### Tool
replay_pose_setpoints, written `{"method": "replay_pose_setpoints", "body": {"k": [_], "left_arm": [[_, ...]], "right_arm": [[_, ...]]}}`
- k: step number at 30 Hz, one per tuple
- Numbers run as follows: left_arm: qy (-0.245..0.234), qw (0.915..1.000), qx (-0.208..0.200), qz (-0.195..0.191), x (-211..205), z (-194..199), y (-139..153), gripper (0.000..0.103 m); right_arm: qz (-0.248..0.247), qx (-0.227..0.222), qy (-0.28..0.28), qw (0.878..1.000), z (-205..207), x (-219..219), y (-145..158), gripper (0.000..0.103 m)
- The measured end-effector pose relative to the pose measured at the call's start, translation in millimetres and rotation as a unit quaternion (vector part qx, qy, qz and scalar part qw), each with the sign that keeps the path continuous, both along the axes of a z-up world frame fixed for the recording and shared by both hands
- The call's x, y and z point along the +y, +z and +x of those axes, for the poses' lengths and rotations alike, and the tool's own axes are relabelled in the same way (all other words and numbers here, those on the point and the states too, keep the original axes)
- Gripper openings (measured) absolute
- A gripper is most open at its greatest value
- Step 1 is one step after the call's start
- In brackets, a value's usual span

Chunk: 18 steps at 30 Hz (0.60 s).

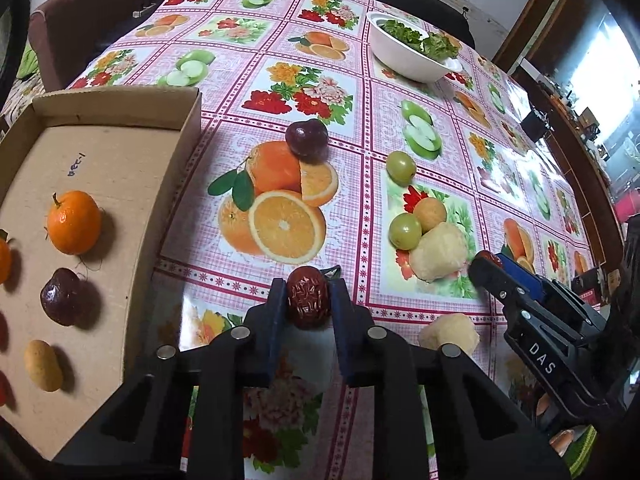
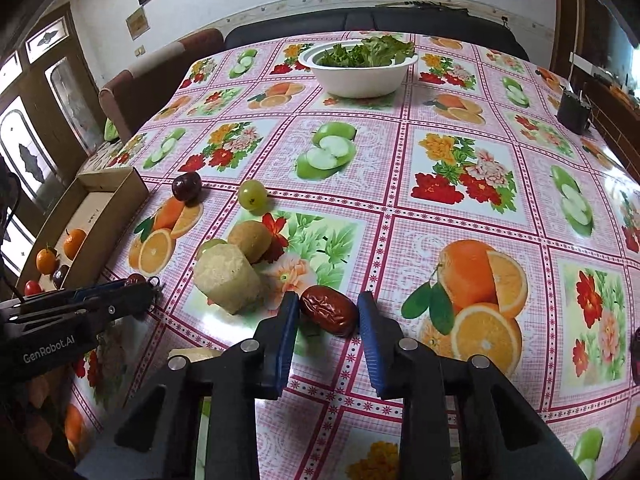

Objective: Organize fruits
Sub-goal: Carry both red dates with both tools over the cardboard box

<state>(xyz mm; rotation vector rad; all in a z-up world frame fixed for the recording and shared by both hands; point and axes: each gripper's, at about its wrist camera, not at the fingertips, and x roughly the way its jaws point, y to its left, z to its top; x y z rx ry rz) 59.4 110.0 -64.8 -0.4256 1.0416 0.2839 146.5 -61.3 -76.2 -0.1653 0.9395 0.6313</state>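
L gripper (image 1: 308,300) pinches a wrinkled red jujube (image 1: 308,298) between its blue pads, both pads pressed on the fruit's sides, just above the fruit-print tablecloth (image 1: 420,128) next to the cardboard tray (image 1: 188,120).

R gripper (image 2: 328,312) straddles a 2nd red jujube (image 2: 329,310) lying on the cloth. L pad touches the fruit's end; the R pad looks a hair off it, can't tell if it presses. The jaws are narrowed around the fruit.

Tray is at table's L edge and holds a mandarin (image 1: 74,222), a dark plum (image 1: 62,296) and a tan oval fruit (image 1: 43,365), w/ more fruit cut off at frame edge.

Loose on the cloth: another dark plum (image 1: 307,140), a green grape (image 1: 401,166), and a cluster of a 2nd green grape (image 1: 405,231), a round tan fruit (image 1: 430,214) and a pale peeled chunk (image 1: 438,252), all touching. Another pale chunk (image 1: 448,334) sits nearer the camera, btw the two grippers.

White bowl (image 2: 360,76) of green lettuce (image 2: 368,52) sits at far side, well apart from the fruits.
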Motion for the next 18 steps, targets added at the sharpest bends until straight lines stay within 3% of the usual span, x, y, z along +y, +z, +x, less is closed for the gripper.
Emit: {"method": "replay_pose_setpoints", "body": {"k": [18], "left_arm": [[0.002,0.998,-0.041,0.047,-21,-50,48,0.019]], "right_arm": [[0.106,0.007,-0.009,0.994,-47,-34,50,0.031]]}}
